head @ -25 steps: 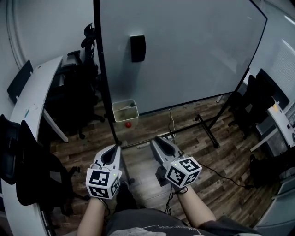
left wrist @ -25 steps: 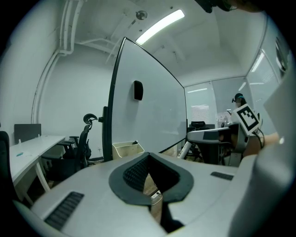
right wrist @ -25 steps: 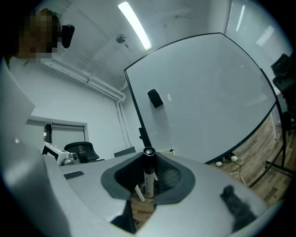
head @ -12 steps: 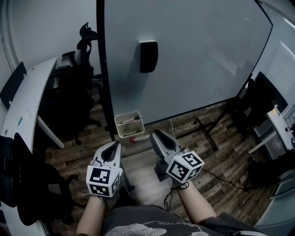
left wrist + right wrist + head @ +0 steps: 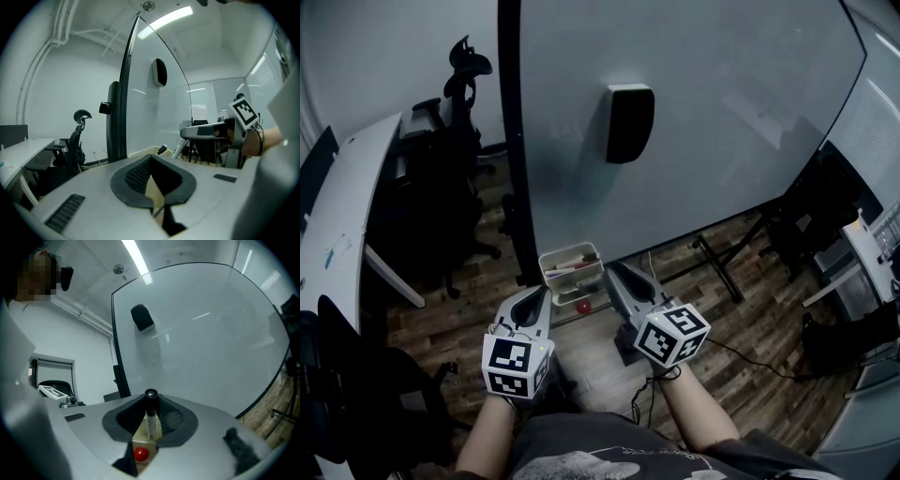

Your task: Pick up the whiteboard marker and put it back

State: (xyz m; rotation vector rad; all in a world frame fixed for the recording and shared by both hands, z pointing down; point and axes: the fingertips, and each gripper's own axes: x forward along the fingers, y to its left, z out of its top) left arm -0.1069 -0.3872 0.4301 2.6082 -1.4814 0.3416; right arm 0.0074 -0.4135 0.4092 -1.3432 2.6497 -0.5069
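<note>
As the tray (image 5: 543,267) has drawn close, the right hand-held gripper (image 5: 620,274), clamping the marker (image 5: 150,414), nears drop-off; the left hand-held gripper (image 5: 530,306) gapes empty.

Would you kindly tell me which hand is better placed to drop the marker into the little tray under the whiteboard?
Right. The right claw is shut on the marker, and the tray sits just ahead of it. The left claw holds nothing.
</note>
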